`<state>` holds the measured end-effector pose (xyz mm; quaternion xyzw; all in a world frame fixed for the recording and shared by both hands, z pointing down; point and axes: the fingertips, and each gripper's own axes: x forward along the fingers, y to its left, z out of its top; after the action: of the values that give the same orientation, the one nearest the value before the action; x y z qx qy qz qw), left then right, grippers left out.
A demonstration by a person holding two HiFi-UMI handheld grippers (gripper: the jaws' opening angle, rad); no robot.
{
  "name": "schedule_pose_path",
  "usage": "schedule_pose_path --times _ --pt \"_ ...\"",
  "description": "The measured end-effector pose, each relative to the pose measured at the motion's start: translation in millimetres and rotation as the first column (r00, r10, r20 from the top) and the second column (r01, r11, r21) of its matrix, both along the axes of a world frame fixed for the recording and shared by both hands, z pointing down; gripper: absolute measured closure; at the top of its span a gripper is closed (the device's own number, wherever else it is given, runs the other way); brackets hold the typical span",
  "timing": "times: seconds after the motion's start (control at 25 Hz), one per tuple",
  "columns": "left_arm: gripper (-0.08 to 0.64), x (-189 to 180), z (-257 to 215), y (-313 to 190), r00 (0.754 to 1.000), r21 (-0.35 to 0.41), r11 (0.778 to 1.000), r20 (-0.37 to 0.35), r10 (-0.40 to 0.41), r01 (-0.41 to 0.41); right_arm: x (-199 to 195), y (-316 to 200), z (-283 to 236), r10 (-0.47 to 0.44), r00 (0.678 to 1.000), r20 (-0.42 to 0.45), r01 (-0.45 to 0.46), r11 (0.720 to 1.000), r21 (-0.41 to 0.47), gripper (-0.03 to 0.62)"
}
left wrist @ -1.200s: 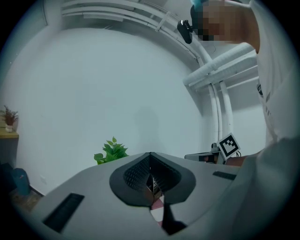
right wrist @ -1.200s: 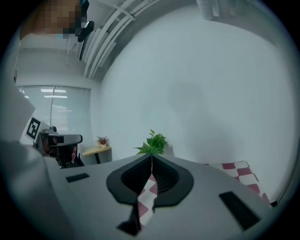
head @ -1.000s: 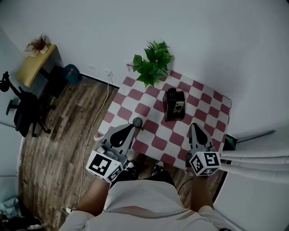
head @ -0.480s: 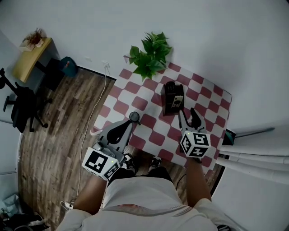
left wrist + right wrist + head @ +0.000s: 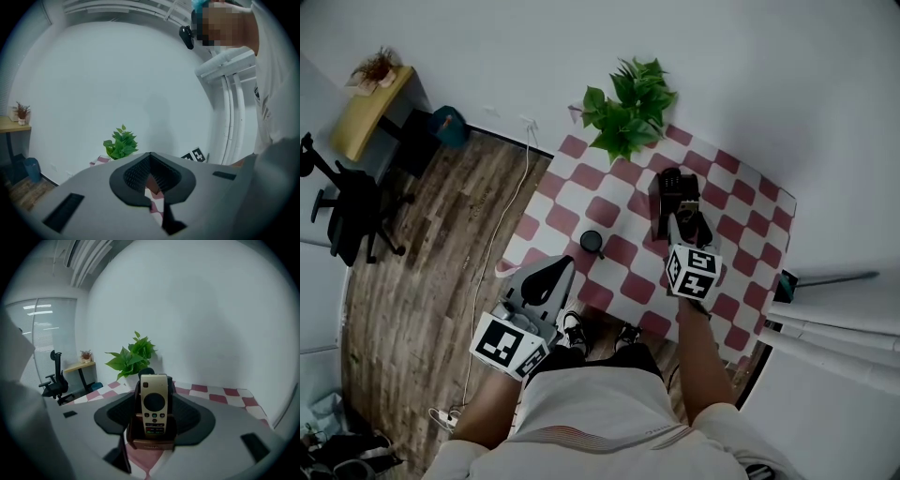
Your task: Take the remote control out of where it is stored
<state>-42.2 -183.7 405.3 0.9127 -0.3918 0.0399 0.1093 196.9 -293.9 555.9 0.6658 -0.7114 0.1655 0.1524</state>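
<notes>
A pale gold remote control (image 5: 153, 404) stands upright in a dark brown holder (image 5: 151, 439) on the red-and-white checked table (image 5: 581, 202). In the head view the holder (image 5: 673, 195) sits towards the table's far right. My right gripper (image 5: 686, 223) reaches up to it; its jaws are opening, and the dark pads (image 5: 194, 416) stand on either side of the remote and holder without pressing on them. My left gripper (image 5: 546, 277) hangs at the near left edge of the table, shut and holding nothing.
A leafy potted plant (image 5: 628, 117) stands at the table's far edge, just behind the holder. A small black round cup (image 5: 592, 242) sits mid-table. On the floor at left lie a white cable (image 5: 492, 253), an office chair (image 5: 347, 220) and a yellow desk (image 5: 361, 122).
My right gripper has moved forward from the table's near edge up to the holder, and its jaws have spread apart around the remote. The left gripper has stayed near the front edge.
</notes>
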Motion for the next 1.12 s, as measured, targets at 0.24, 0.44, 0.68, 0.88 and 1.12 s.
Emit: schedule_pose_path --times 0.24,0.44,0.68,0.88,1.12 --pt "0.554 -4.3 6.8 1.5 1.0 -0.015 1.0 0.018 0.0 0.0 0.6 -0.7 21.6 0.042 0.999 0.016 -0.042 0.999 -0.012 0.359" --pt "0.554 -2.7 8.6 4.5 1.0 -0.022 1.0 0.024 0.007 -0.007 5.6 -1.2 25.3 0.061 0.998 0.013 -0.061 0.998 -0.003 0.405" --pt "0.554 7.0 6.9 6.3 0.999 -0.014 0.999 0.014 0.03 -0.03 1.4 6.4 -19.2 0.012 0.998 0.065 -0.016 0.998 0.06 0.405" --pt "0.554 25.2 -1.9 8.8 0.997 0.01 0.997 -0.015 0.073 -0.072 16.5 28.7 -79.5 -0.025 0.996 0.082 0.015 0.993 0.121 0.405" --pt "0.554 56.3 -15.9 11.4 0.988 0.048 0.989 -0.053 0.144 -0.142 55.9 68.8 -91.1 -0.05 0.998 -0.039 0.05 0.999 -0.022 0.407"
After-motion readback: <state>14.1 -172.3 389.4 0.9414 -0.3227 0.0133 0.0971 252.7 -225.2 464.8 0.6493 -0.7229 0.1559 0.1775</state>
